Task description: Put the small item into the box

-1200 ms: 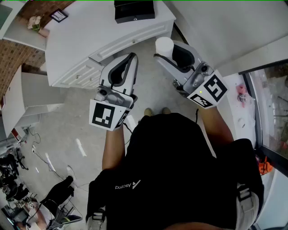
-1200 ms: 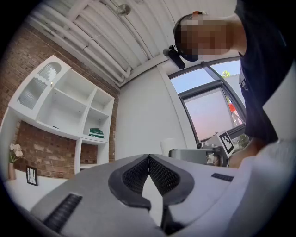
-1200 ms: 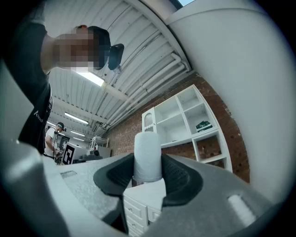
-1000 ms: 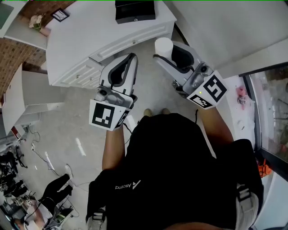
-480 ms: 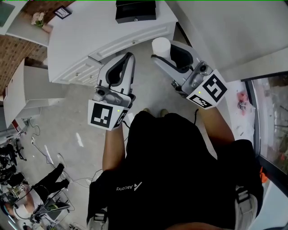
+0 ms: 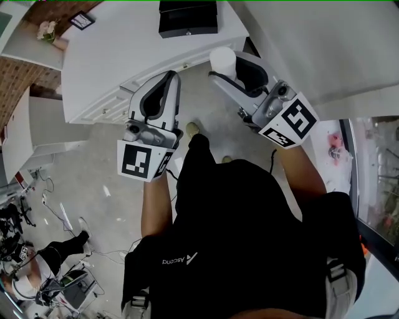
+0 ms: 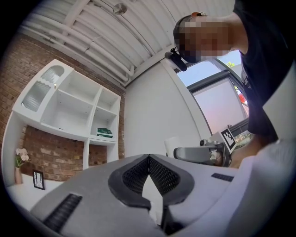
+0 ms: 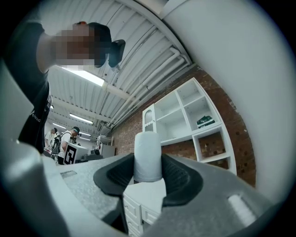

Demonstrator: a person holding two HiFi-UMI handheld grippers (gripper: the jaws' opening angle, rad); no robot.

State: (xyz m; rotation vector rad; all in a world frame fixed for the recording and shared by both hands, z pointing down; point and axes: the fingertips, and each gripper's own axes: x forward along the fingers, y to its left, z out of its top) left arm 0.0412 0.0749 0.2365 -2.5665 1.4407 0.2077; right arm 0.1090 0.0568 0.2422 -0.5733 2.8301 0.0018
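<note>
Right gripper (image 8: 148,173) is seen pinching the small item (image 8: 148,155), a pale white cylinder, and it is gripped squarely between the two black pads (image 8: 178,178), its rounded top standing up above them. From the head view that cylinder is held in the air just off the front right corner of the white dresser (image 6: 118,56), over the grey floor (image 6: 118,174) and not over the dresser top. Beside it, in front of the dresser's drawers, the left gripper (image 7: 148,159) is carried with its jaws pressed together at the tips and nothing caught between them; only a narrow gap is left lower down between the pads. On the dresser top, at its far edge, the black box (image 6: 188,17) is found, well apart from the cylinder and from both grippers. Over at the dresser's far left corner a small picture frame (image 6: 81,20) is set, and a bunch of pale flowers (image 6: 47,30) is seen near it. Behind the dresser a white shelf unit (image 7: 76,109) is made out against a brick wall (image 7: 55,157). One shoe (image 6: 192,129) is planted on the floor in front of the dresser.
</note>
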